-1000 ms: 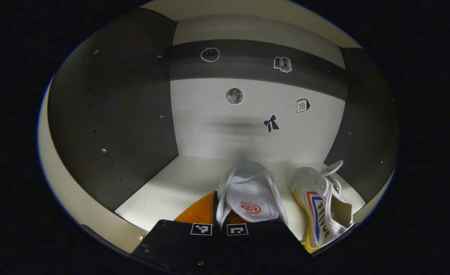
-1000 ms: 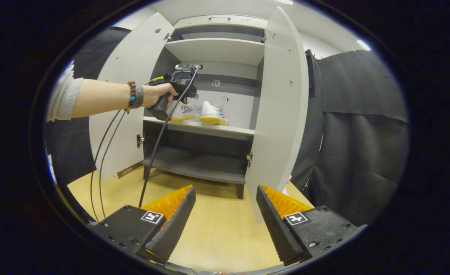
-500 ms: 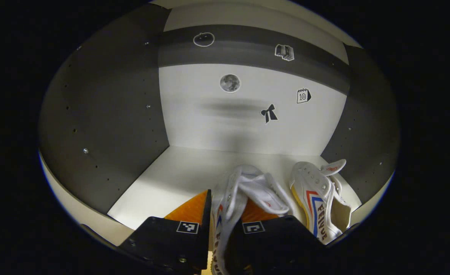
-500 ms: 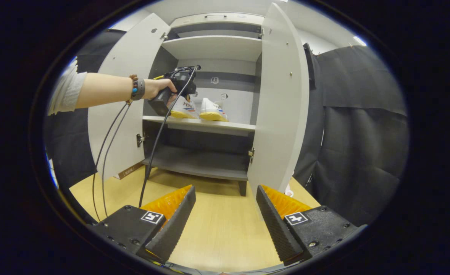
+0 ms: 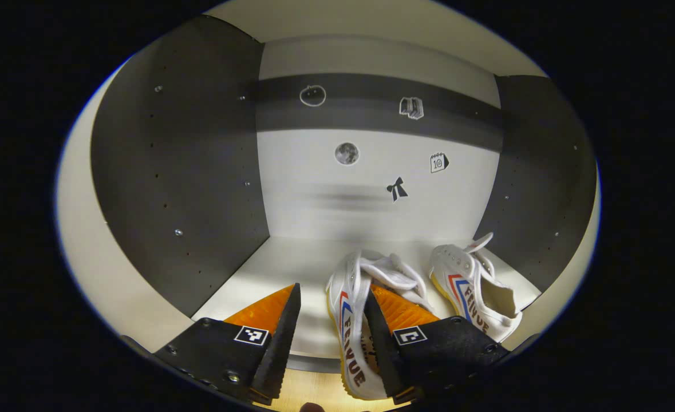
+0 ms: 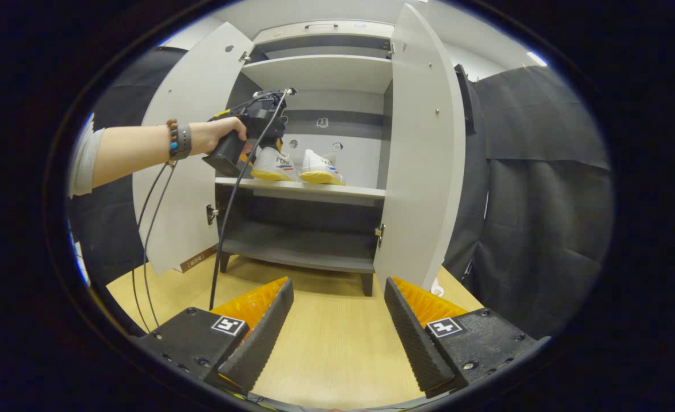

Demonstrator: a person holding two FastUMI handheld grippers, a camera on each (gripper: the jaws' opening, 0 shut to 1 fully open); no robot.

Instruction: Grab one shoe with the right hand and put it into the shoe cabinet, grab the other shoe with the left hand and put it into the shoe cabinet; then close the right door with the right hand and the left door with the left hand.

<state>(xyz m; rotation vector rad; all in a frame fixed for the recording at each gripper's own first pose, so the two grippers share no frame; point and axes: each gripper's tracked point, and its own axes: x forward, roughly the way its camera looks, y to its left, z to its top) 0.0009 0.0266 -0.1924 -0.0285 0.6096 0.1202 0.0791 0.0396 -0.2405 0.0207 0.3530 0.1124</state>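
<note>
Two white canvas shoes with yellow soles stand on the cabinet's middle shelf. The left shoe rests between the fingers of my left gripper, close against the right-hand finger; the jaws stand open around it. The other shoe sits to its right, apart. In the right gripper view both shoes stand side by side on that shelf, with a hand holding the left gripper just in front of them. My right gripper hangs open over the wooden floor, holding nothing.
Both cabinet doors stand wide open: the left door and the right door. A lower grey shelf and an upper shelf are bare. Cables hang from the left gripper. Black cloth hangs to the right.
My left gripper has opened and let go of the shoe, which now rests on the shelf, and has drawn back a little. The right gripper has barely shifted.
</note>
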